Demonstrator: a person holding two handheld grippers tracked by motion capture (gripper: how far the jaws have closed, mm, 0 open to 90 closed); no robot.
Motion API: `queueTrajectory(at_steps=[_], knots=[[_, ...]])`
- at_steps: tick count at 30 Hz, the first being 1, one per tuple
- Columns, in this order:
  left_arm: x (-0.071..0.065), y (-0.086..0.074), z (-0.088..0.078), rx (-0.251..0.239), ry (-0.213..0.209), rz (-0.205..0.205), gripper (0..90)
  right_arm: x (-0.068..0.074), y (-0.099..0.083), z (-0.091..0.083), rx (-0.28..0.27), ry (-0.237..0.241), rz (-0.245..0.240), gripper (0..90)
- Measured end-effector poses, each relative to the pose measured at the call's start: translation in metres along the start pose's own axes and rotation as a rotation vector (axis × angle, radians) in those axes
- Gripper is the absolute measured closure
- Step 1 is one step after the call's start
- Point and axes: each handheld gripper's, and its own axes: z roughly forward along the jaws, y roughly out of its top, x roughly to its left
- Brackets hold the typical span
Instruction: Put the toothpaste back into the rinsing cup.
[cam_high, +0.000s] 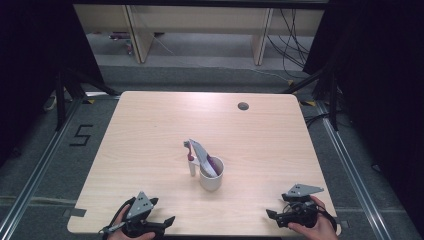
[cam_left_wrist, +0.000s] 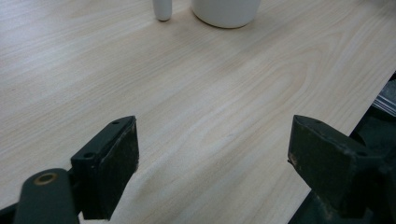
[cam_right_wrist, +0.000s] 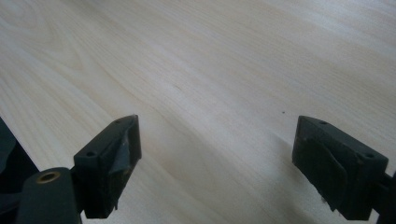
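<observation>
White cup (cam_high: 211, 176) stands mid-surface (cam_high: 150, 130), holding a toothpaste tube (cam_high: 202, 152); a toothbrush (cam_high: 190, 159) stands just beside it. Your left gripper (cam_high: 162, 224) and right gripper (cam_high: 274, 216) rest at the near edge, jaws wide apart and empty, likely staged so either can reach in.

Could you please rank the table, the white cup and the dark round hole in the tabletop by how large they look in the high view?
1. Table, by far the largest.
2. White cup.
3. Dark round hole, smallest, though it lies farther from the camera.
</observation>
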Motion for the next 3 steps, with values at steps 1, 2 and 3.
queueTrajectory(at_steps=[1, 2, 3], knots=[[0.0000, 0.0000, 0.0000, 0.000, 0.000, 0.000, 16.0, -0.0005, 0.0003, -0.0003, 0.009, 0.021, 0.002, 16.4], [-0.0002, 0.0000, 0.0003, -0.002, 0.001, -0.002, 16.0, -0.0011, -0.0001, 0.0009, -0.006, 0.045, 0.006, 16.4], [0.0001, 0.0001, 0.0001, 0.001, 0.000, 0.002, 16.0, -0.0009, 0.0002, 0.0007, -0.004, 0.043, 0.009, 16.4]])
